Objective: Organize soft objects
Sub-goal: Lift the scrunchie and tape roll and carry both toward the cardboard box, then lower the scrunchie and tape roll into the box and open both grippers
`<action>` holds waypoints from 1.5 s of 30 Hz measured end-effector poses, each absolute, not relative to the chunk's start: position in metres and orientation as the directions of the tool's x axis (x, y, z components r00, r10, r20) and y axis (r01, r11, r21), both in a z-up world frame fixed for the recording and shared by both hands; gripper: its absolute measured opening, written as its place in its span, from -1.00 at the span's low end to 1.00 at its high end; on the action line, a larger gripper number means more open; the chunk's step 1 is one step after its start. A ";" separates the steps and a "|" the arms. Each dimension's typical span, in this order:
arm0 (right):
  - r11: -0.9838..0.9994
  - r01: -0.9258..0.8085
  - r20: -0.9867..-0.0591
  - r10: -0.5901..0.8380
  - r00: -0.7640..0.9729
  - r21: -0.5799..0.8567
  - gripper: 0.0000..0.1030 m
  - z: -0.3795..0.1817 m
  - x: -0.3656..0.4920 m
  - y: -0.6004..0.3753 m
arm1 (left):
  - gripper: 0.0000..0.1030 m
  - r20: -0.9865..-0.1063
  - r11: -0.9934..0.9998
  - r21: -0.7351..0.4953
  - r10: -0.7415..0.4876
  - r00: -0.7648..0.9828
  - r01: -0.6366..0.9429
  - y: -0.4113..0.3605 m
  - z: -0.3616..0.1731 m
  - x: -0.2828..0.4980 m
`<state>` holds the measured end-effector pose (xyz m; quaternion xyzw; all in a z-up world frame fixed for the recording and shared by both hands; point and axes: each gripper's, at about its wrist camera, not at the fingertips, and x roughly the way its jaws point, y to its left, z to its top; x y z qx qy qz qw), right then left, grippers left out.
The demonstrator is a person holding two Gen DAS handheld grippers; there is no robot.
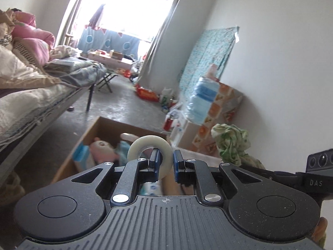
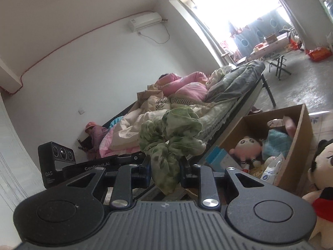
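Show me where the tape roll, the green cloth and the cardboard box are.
tape roll (image 1: 135,146): left wrist view, upper left of ring.
green cloth (image 2: 177,125): right wrist view, top of bunch.
cardboard box (image 2: 299,137): right wrist view, right wall.

We see the open brown cardboard box (image 2: 295,143) on the grey concrete floor (image 1: 124,104), beside the metal-framed bed (image 2: 235,108). In it lies a pink-headed plush doll (image 2: 247,148). A big-eyed dark-haired plush doll (image 2: 322,166) stands right of the box.
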<state>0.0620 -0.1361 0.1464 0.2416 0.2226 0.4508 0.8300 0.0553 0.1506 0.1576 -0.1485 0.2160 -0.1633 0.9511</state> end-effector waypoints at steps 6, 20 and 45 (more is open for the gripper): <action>0.490 -0.548 -0.261 0.858 0.443 0.678 -0.46 0.118 0.103 -0.111 | -0.77 -0.437 0.919 -0.340 -0.344 0.831 0.201 0.167 0.128 0.079; 0.633 -0.476 -0.521 0.774 0.361 0.610 -0.46 0.085 0.158 -0.095 | -0.77 -0.577 0.929 -0.258 -0.368 0.729 0.265 0.158 0.087 0.126; 0.680 -0.594 -0.838 0.546 0.020 0.430 -0.42 0.016 0.214 0.007 | -0.77 -0.866 0.964 -0.044 -0.167 0.471 0.261 0.166 0.011 0.207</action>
